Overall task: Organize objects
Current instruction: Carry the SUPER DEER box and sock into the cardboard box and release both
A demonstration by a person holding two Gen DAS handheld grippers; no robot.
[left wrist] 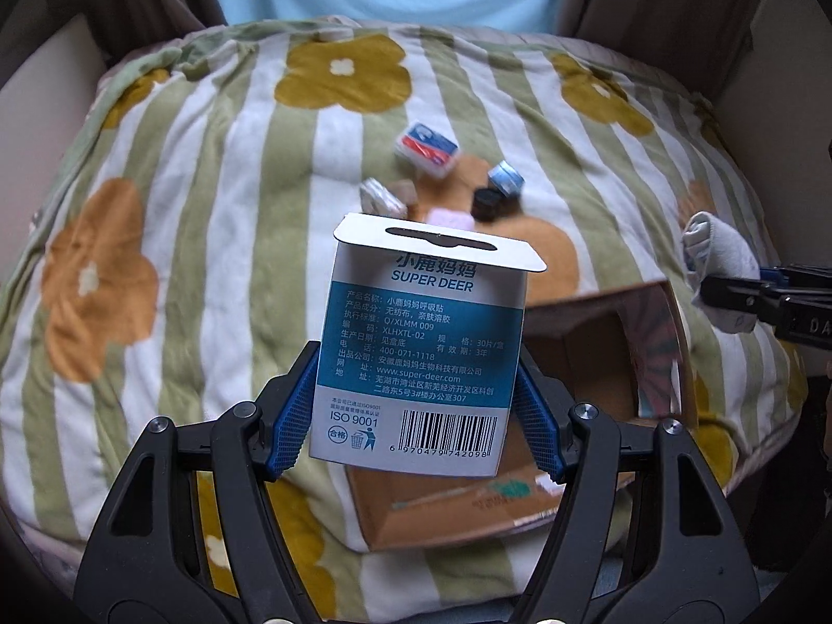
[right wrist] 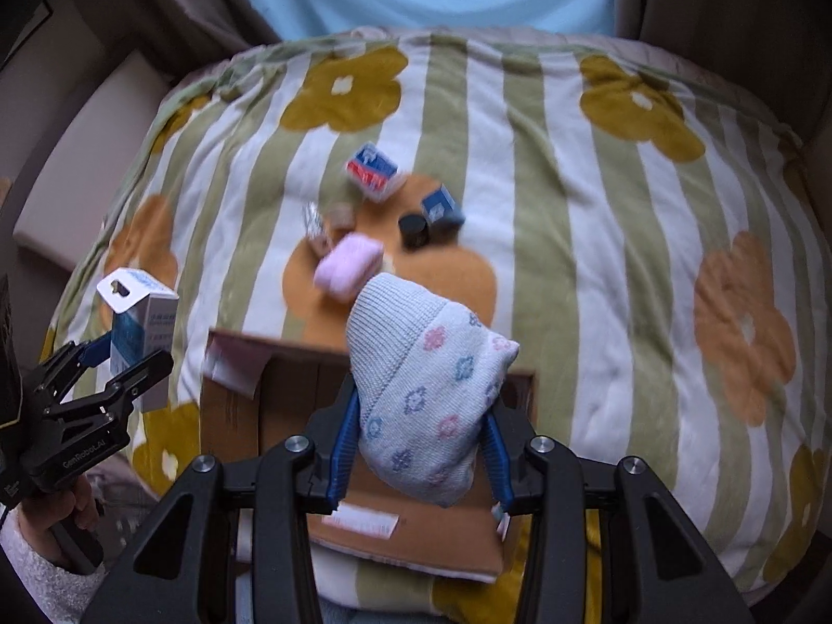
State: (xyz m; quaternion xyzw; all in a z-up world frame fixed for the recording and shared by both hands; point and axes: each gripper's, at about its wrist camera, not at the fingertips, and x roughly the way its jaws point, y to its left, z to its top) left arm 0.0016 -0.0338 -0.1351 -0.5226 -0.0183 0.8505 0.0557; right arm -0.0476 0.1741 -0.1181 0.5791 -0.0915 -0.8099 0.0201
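Left claw (left wrist: 416, 405) clamped on a box, right claw (right wrist: 421, 447) pinching knit fabric, both angled steeply downward

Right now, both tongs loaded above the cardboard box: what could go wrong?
1. The left tongs pinch only the lower part of the Super Deer box; it may tip out.
2. The knit sock bulges beyond the right tongs and might snag the cardboard box flap.
3. Both loads share one opening, so they could collide.

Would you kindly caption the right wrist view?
Right tool grips a knitted sock over a cardboard box.
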